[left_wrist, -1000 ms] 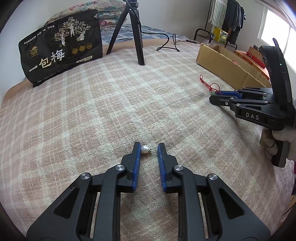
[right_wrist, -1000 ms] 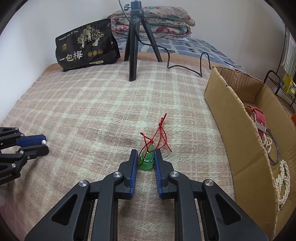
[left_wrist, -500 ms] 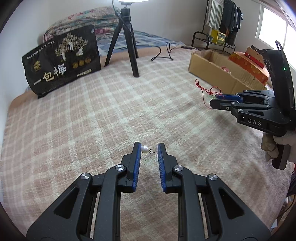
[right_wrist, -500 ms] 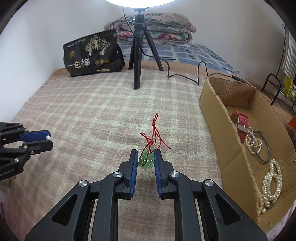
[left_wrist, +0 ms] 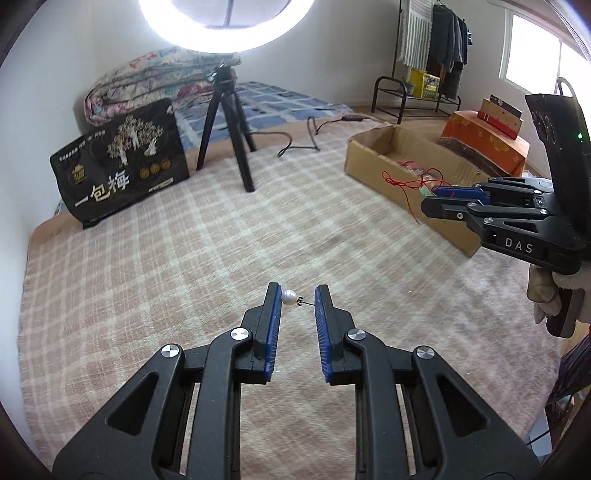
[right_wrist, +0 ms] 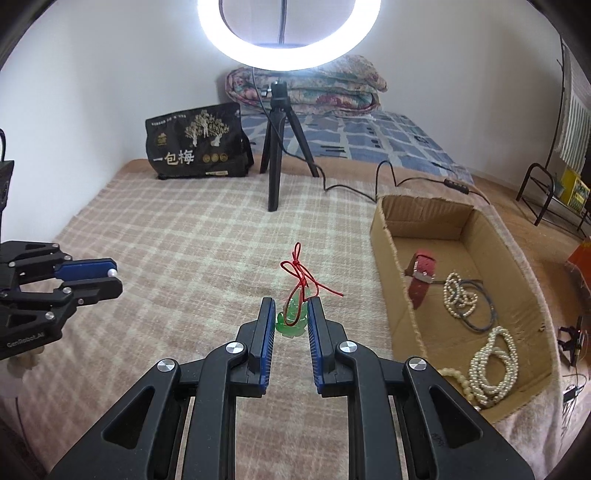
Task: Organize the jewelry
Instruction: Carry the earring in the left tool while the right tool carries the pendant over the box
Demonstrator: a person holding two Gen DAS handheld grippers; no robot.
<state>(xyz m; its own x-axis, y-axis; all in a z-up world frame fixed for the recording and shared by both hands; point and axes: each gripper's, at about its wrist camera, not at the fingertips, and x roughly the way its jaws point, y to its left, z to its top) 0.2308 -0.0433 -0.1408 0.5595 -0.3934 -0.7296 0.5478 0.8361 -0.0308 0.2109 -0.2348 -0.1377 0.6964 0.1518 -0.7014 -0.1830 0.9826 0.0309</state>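
A black bag (right_wrist: 197, 142) is leaning against the wall at the far left of the blanket (left_wrist: 155, 266), with folded quilts (right_wrist: 325, 86) piled behind it. Just right of the bag a tripod (right_wrist: 275, 147) is standing under a glowing ring light (right_wrist: 290, 33), its cable (right_wrist: 388, 177) trailing right across the blanket toward the box (right_wrist: 391, 258).

The left gripper (left_wrist: 297, 295) is hanging above the blanket, its jaws clamping a pearl earring (left_wrist: 290, 297): the pearl is pressing on the left pad and the post is reaching the right one. Nothing is lying on the blanket between it and the box.

The right gripper (right_wrist: 290, 310) is holding a green pendant (right_wrist: 291, 317) between closed jaws, clear of the blanket, and the red cord (right_wrist: 301, 275) is sticking up and out ahead of the tips. In the left view the cord is dangling in front of the box's near wall.

The open box is sitting at the right, close beside the right gripper. Inside, a red strap (right_wrist: 421, 275) is lying toward the left, a small pearl strand (right_wrist: 458, 293) with a dark cord (right_wrist: 484, 317) in the middle, and larger pearl strands (right_wrist: 491, 363) nearer the camera. Past the box a rack (left_wrist: 410, 92) is standing with clothes (left_wrist: 447, 37) hanging over it.
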